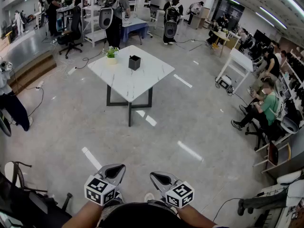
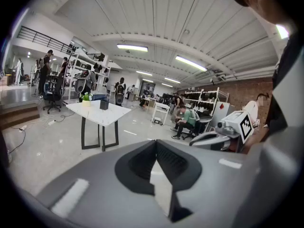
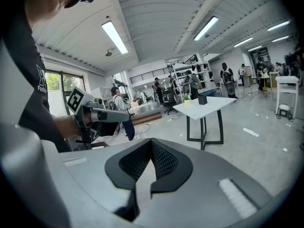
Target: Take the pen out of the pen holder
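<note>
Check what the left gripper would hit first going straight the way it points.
Nothing near. The left gripper, shut and empty, points over the floor. The table stands left of that line; a white cart far off may lie on it, depth unclear.

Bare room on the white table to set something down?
The table is bare across its near half, from the pen holder to the near and right corners. Crowded only at the far side: potted plant, holder.
</note>
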Available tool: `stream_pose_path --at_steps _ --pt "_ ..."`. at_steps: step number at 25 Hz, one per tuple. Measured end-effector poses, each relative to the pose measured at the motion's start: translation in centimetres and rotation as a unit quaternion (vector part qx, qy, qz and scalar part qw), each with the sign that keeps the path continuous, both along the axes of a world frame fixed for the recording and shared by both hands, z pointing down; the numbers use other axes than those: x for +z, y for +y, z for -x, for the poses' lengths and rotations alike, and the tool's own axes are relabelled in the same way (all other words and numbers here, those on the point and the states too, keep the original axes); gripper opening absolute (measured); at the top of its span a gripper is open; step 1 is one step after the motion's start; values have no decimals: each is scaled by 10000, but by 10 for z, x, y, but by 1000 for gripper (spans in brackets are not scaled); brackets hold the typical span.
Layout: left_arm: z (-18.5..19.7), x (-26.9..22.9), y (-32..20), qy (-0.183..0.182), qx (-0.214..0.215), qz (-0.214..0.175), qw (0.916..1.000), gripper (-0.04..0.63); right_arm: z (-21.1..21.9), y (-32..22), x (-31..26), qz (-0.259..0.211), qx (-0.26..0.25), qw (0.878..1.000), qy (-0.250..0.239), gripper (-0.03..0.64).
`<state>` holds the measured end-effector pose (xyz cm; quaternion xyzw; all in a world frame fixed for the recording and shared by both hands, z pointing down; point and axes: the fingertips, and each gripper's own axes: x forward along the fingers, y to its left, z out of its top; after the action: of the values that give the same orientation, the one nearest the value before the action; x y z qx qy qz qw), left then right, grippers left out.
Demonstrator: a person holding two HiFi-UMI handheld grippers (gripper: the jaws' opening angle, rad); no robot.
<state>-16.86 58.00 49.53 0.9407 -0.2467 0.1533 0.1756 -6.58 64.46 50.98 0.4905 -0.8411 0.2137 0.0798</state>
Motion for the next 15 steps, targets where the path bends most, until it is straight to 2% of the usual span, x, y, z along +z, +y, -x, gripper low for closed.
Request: stream_pose_path --at_steps 15 --pt "0 6 -14 34 31 80 10000 57 3 -14 -2 -84 46 9999 -143 0"
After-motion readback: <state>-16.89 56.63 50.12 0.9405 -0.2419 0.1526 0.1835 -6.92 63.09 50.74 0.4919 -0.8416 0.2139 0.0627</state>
